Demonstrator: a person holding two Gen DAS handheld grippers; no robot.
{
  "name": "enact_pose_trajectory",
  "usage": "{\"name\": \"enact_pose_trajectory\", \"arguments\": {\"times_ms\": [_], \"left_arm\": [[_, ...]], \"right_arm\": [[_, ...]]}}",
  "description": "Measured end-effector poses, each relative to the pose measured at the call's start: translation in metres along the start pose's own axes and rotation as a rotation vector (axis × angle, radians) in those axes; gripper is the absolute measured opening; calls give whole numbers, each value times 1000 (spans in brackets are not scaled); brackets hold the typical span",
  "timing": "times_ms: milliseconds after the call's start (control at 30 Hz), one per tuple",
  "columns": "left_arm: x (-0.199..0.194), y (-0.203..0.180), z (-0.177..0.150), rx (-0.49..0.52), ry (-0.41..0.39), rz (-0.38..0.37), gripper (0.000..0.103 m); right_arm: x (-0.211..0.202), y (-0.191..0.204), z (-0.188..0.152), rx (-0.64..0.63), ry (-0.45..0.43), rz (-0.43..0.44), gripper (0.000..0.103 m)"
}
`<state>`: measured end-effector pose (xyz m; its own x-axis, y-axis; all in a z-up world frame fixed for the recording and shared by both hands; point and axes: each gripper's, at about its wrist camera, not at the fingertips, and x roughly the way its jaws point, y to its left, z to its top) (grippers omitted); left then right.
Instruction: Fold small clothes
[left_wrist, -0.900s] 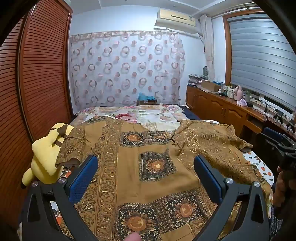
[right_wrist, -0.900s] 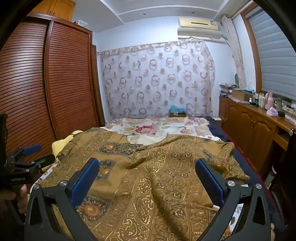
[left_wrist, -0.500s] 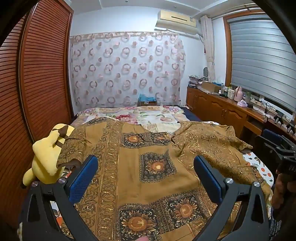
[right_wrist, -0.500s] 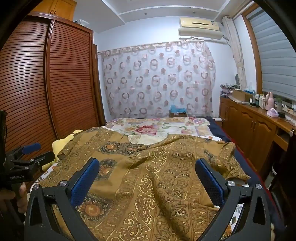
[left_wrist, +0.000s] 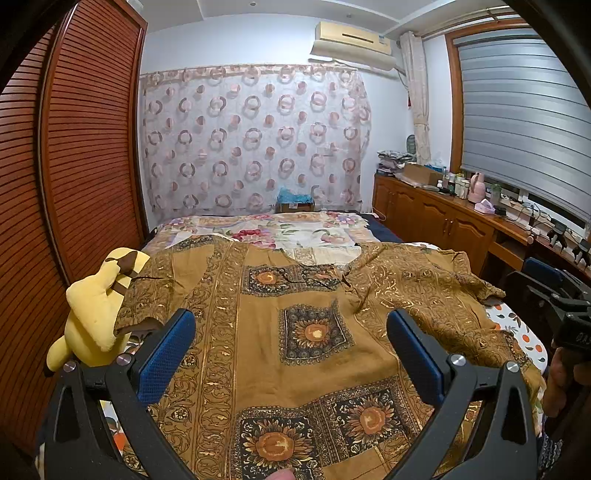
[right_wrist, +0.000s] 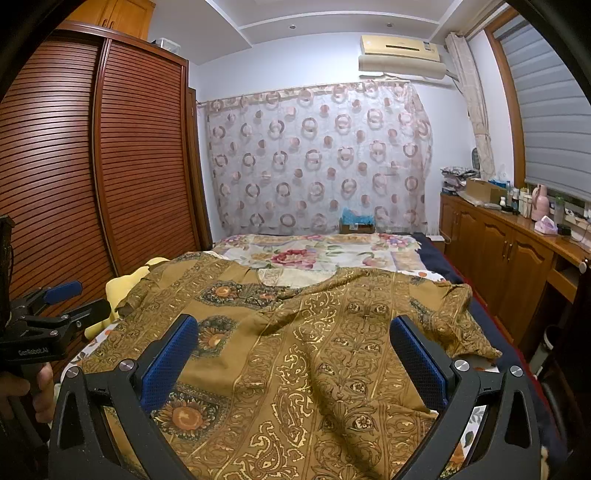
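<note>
A brown and gold patterned shirt (left_wrist: 295, 295) with sunflower squares lies spread on the bed, its right half folded over and rumpled; it also shows in the right wrist view (right_wrist: 314, 350). My left gripper (left_wrist: 291, 347) is open and empty, held above the shirt's lower part. My right gripper (right_wrist: 295, 350) is open and empty, above the shirt's rumpled right side. The right gripper also shows at the right edge of the left wrist view (left_wrist: 554, 295), and the left gripper at the left edge of the right wrist view (right_wrist: 48, 306).
A yellow plush toy (left_wrist: 92, 314) lies at the bed's left edge under the shirt sleeve. A floral bedspread (left_wrist: 280, 232) covers the far bed. A slatted wooden wardrobe (left_wrist: 74, 166) stands left. A wooden cabinet (left_wrist: 443, 221) with bottles and boxes runs along the right.
Both grippers have risen or tilted up slightly; the view has shifted a little. The shirt has not moved.
</note>
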<state>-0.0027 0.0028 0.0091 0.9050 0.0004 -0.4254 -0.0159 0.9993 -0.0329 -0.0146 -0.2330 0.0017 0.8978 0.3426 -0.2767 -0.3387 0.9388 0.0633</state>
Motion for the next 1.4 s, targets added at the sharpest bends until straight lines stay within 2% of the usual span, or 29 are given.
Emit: {"name": "enact_pose_trajectory", "arguments": {"times_ms": [1400], "left_arm": [[-10,-8,-1,23,-24,-5,103]], "right_arm": [[0,2,-5,0,-23,-2,103]]}}
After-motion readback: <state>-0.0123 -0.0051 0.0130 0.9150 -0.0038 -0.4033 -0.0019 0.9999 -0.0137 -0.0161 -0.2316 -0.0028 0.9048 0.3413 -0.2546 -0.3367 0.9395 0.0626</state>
